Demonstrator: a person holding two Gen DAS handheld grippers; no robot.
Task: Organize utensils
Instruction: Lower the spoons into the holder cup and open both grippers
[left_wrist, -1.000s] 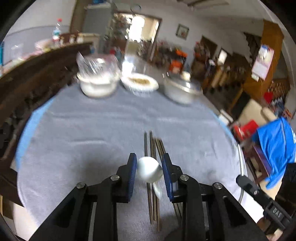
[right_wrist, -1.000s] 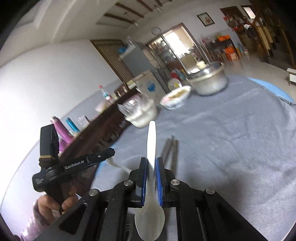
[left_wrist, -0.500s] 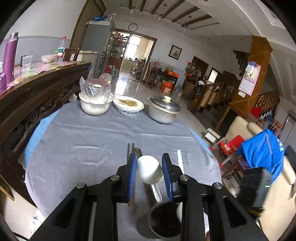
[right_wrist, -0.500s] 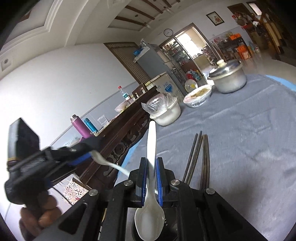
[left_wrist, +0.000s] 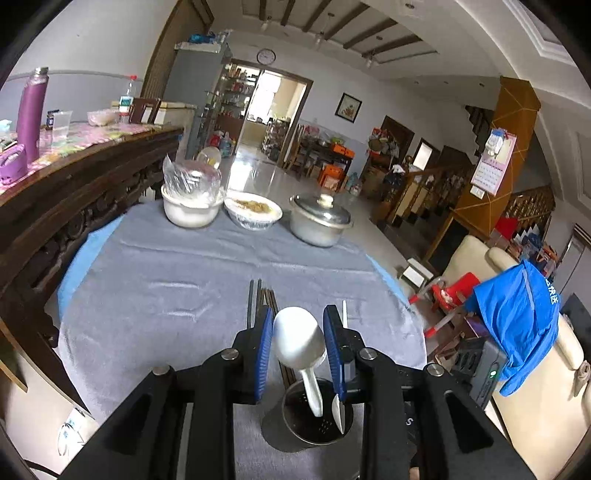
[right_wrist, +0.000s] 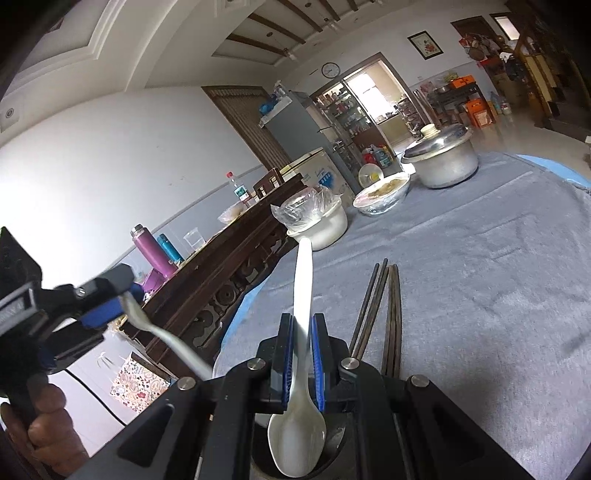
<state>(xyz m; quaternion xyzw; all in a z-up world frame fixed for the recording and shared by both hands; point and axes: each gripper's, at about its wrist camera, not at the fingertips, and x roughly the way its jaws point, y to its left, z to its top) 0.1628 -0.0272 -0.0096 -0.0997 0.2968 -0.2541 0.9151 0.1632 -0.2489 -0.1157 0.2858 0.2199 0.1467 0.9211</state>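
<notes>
Partly done: left gripper (left_wrist: 297, 349) and right gripper (right_wrist: 303, 360) each pinching a white plastic spoon (left_wrist: 298, 342) over the perforated steel cup (left_wrist: 306, 424); dark wooden chopsticks (right_wrist: 384, 314) remaining mid-counter.

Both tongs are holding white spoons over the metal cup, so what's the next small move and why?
Probably lower the left tongs a little, then open them. Their white spoon already has its handle inside the metal cup, bowl end up. The right tongs hold the other spoon bowl down just over the cup, so it can follow.
</notes>
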